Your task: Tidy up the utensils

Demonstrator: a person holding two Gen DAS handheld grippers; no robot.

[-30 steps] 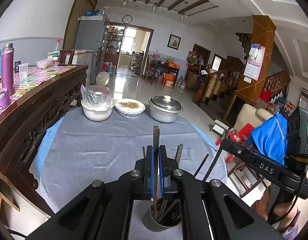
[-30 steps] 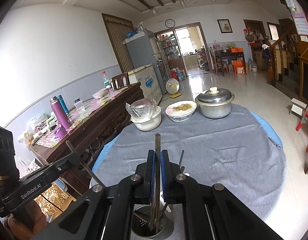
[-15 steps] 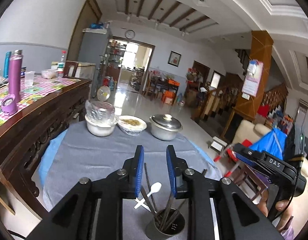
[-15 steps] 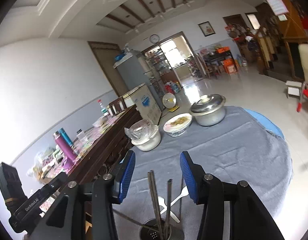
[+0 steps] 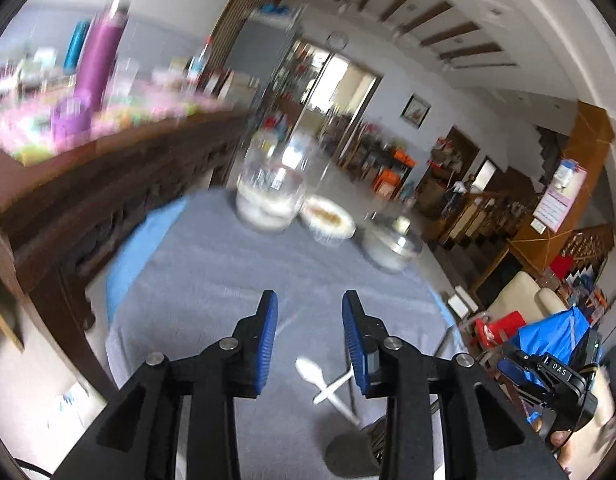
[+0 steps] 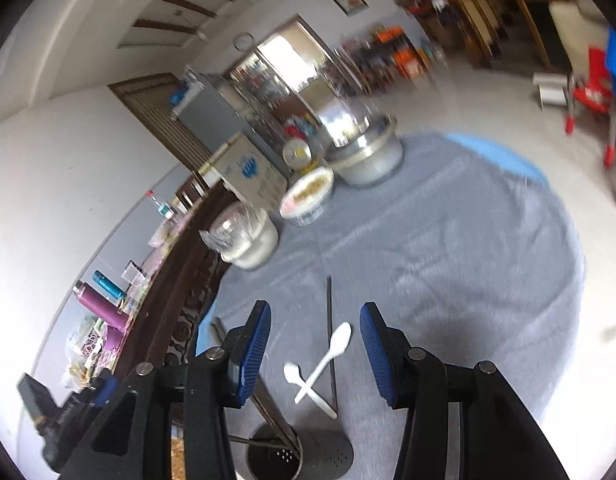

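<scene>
A perforated metal utensil holder (image 6: pixel 300 456) stands on the grey tablecloth (image 6: pixel 448 248) with metal chopsticks leaning in it. Two white plastic spoons (image 6: pixel 322 362) lie crossed on the cloth just beyond it, beside a loose metal chopstick (image 6: pixel 329 312). My right gripper (image 6: pixel 314 350) is open above the spoons, with nothing between its blue pads. My left gripper (image 5: pixel 310 340) is opening and grips nothing. In its view the spoons (image 5: pixel 328 384) and the holder (image 5: pixel 350 452) sit low and to the right. Both views are blurred.
At the far side of the table stand a covered white bowl (image 6: pixel 246 240), a dish of food (image 6: pixel 308 196) and a lidded steel pot (image 6: pixel 364 156). A dark wooden sideboard (image 5: pixel 108 176) with a purple flask (image 5: pixel 98 56) runs along the left.
Both grippers were shut on metal chopsticks over the holder; both have let go and opened. Each has since rolled and dropped lower, so the holder now sits at the bottom edge.
</scene>
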